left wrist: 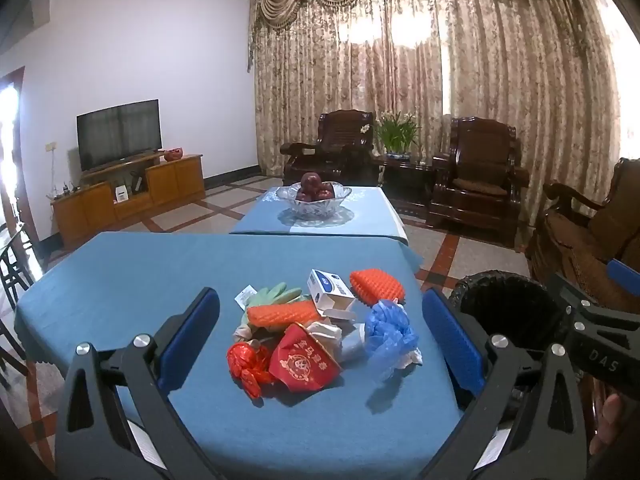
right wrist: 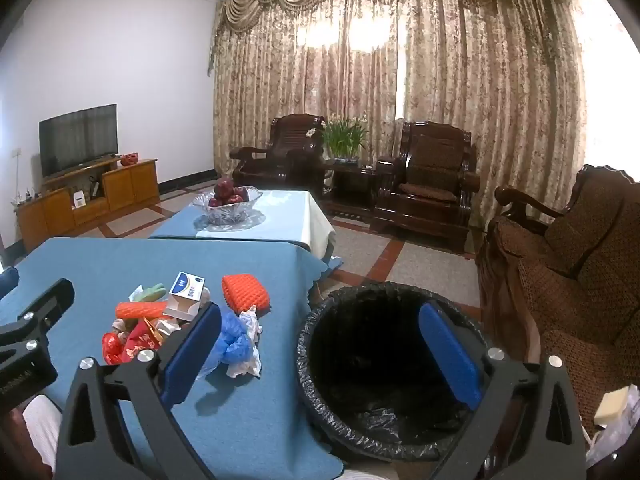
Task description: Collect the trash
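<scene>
A heap of trash lies on the blue tablecloth [left wrist: 120,280]: red wrappers [left wrist: 248,364], a red packet [left wrist: 304,360], orange foam nets [left wrist: 376,286], a small white and blue box [left wrist: 328,288], a blue plastic bag [left wrist: 390,332], a green glove [left wrist: 276,294]. The heap also shows in the right wrist view [right wrist: 180,316]. My left gripper [left wrist: 320,340] is open and empty, hovering above the heap. My right gripper [right wrist: 320,352] is open and empty, over the rim of a black-lined bin [right wrist: 384,364] to the right of the table. The bin also shows in the left wrist view [left wrist: 504,312].
A second blue table with a glass bowl of apples [left wrist: 316,196] stands behind. Dark wooden armchairs [left wrist: 476,176] and a potted plant [left wrist: 396,136] line the curtained wall. A sofa [right wrist: 572,280] is to the right of the bin. A TV [left wrist: 120,132] on a cabinet stands at left.
</scene>
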A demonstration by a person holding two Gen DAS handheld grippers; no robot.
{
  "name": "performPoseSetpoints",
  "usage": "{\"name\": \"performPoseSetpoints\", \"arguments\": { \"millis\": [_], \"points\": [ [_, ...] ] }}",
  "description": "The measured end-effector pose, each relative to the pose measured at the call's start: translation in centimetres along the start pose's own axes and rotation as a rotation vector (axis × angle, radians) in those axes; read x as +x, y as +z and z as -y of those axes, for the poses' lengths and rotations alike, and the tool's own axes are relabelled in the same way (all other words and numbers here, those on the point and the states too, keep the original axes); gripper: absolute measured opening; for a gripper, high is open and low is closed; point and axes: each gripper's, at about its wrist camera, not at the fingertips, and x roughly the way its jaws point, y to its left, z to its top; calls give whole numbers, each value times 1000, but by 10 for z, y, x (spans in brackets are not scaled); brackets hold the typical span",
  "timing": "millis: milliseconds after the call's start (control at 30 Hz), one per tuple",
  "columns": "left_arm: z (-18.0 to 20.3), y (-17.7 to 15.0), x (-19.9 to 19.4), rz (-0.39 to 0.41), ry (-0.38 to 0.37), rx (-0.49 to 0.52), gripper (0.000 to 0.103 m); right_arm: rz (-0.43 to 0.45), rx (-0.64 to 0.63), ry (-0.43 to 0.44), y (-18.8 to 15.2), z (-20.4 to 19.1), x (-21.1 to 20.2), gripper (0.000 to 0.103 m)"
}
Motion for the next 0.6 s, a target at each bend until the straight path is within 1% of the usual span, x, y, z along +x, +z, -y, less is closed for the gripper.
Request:
{"name": "performPoseSetpoints", "arguments": {
  "millis": [600],
  "points": [
    [1,0,-1,4,0,4,98,-1,-3,-1,0,0,0,97]
  ]
}}
